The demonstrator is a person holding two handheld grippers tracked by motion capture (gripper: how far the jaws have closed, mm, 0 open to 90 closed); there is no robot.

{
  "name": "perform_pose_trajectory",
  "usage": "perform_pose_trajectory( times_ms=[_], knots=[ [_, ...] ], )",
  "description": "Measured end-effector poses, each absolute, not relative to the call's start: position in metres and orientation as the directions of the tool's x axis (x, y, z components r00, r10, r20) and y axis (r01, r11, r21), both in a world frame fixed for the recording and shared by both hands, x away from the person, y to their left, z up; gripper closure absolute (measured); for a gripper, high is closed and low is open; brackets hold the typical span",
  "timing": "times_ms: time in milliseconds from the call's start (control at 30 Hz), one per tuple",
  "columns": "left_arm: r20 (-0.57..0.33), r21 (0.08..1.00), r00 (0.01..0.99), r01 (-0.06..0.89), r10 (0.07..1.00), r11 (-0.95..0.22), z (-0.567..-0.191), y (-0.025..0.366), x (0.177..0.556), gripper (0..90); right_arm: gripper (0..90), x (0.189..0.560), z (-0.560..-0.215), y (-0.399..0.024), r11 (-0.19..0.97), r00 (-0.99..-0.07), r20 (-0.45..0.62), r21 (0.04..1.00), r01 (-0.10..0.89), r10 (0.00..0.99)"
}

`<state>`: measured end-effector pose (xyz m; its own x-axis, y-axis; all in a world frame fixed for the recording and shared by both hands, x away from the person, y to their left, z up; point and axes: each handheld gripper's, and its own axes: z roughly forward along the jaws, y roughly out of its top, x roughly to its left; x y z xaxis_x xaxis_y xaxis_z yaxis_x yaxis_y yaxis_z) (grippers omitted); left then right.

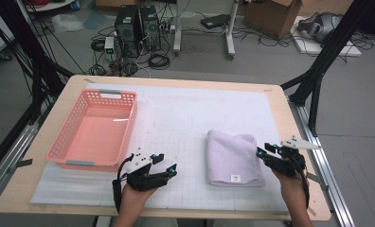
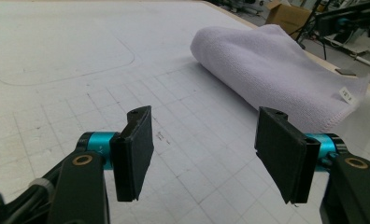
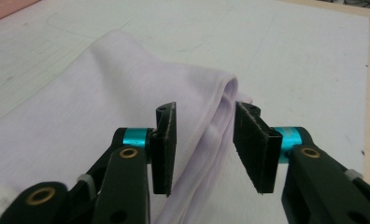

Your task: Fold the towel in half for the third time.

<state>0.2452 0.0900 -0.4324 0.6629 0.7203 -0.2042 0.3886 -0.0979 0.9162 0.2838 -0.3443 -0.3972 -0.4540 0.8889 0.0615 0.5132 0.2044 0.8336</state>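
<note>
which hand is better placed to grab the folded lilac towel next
Right. The right claw is open with the folded lilac cloth towel's edge between its pads. The left claw is open over bare gridded mat, apart from the towel.

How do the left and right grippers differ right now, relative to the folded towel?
The left gripper stands apart from the folded towel, over bare gridded mat; the right gripper is at the towel's right edge. The left gripper's jaws have nothing between them; the right gripper's jaws straddle the towel's layered edge without pressing it. The left gripper's jaws stand wider than the right gripper's. Both are open and hand-held.
</note>
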Motion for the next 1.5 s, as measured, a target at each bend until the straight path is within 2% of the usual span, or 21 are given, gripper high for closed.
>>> perform_pose_trajectory(
  times_ms=[67,167,267,300,367,400,500,600,667,733,900,1000,1133,1267,1333,1400,1500],
  knots=[
    [-0.204,0.916,0.665,0.388,0.718,-0.100,-0.432,0.089,0.245,37.5,54.0,0.302,-0.398,-0.341,0.196,-0.448,0.071,0.831,0.521,0.891],
    [-0.203,0.916,0.668,0.388,0.716,-0.103,-0.433,0.089,0.245,37.5,44.2,0.329,-0.403,-0.335,0.181,-0.433,0.089,0.819,0.544,0.897],
    [-0.202,0.916,0.670,0.388,0.714,-0.104,-0.433,0.088,0.245,37.4,44.7,0.353,-0.414,-0.330,0.173,-0.435,0.127,0.791,0.587,0.891],
    [-0.201,0.916,0.671,0.387,0.713,-0.106,-0.433,0.089,0.245,37.4,52.6,0.359,-0.419,-0.329,0.167,-0.444,0.157,0.777,0.607,0.882],
    [-0.203,0.917,0.669,0.387,0.715,-0.101,-0.433,0.090,0.245,37.4,76.8,0.364,-0.426,-0.327,0.214,-0.471,0.167,0.729,0.651,0.866],
    [-0.205,0.916,0.667,0.389,0.716,-0.099,-0.433,0.091,0.245,37.4,81.2,0.363,-0.425,-0.328,0.215,-0.468,0.160,0.729,0.649,0.869],
    [-0.206,0.917,0.663,0.388,0.719,-0.095,-0.433,0.092,0.245,37.4,82.8,0.352,-0.412,-0.330,0.221,-0.438,0.080,0.773,0.595,0.896],
    [-0.209,0.916,0.662,0.389,0.720,-0.092,-0.433,0.092,0.245,37.4,79.2,0.347,-0.409,-0.330,0.271,-0.395,-0.022,0.762,0.588,0.919],
    [-0.209,0.917,0.661,0.389,0.721,-0.091,-0.432,0.092,0.244,37.4,71.7,0.349,-0.414,-0.328,0.312,-0.370,-0.088,0.733,0.604,0.925],
    [-0.207,0.918,0.661,0.386,0.721,-0.090,-0.432,0.093,0.244,37.4,59.7,0.349,-0.415,-0.331,0.279,-0.349,-0.066,0.743,0.609,0.935],
    [-0.211,0.918,0.658,0.387,0.723,-0.085,-0.432,0.094,0.245,37.2,50.4,0.328,-0.398,-0.334,0.203,-0.363,0.005,0.822,0.533,0.932],
    [-0.213,0.917,0.656,0.389,0.724,-0.083,-0.432,0.094,0.245,37.2,50.4,0.317,-0.392,-0.327,0.217,-0.439,0.018,0.850,0.480,0.898],
    [-0.209,0.918,0.657,0.387,0.724,-0.086,-0.432,0.093,0.245,37.2,53.6,0.317,-0.399,-0.299,0.281,-0.572,0.055,0.830,0.482,0.819],
    [-0.213,0.917,0.657,0.389,0.723,-0.084,-0.432,0.094,0.246,37.1,57.4,0.326,-0.412,-0.272,0.351,-0.633,0.071,0.782,0.515,0.771],
    [-0.213,0.917,0.657,0.389,0.723,-0.083,-0.432,0.095,0.246,37.1,57.4,0.329,-0.415,-0.267,0.364,-0.647,0.075,0.775,0.517,0.759],
    [-0.215,0.918,0.655,0.389,0.724,-0.079,-0.432,0.095,0.246,37.0,57.3,0.338,-0.427,-0.245,0.429,-0.692,0.084,0.729,0.533,0.717],
    [-0.217,0.918,0.652,0.389,0.726,-0.074,-0.432,0.096,0.245,36.9,54.4,0.339,-0.427,-0.235,0.446,-0.701,0.078,0.720,0.531,0.709]
  ],
)
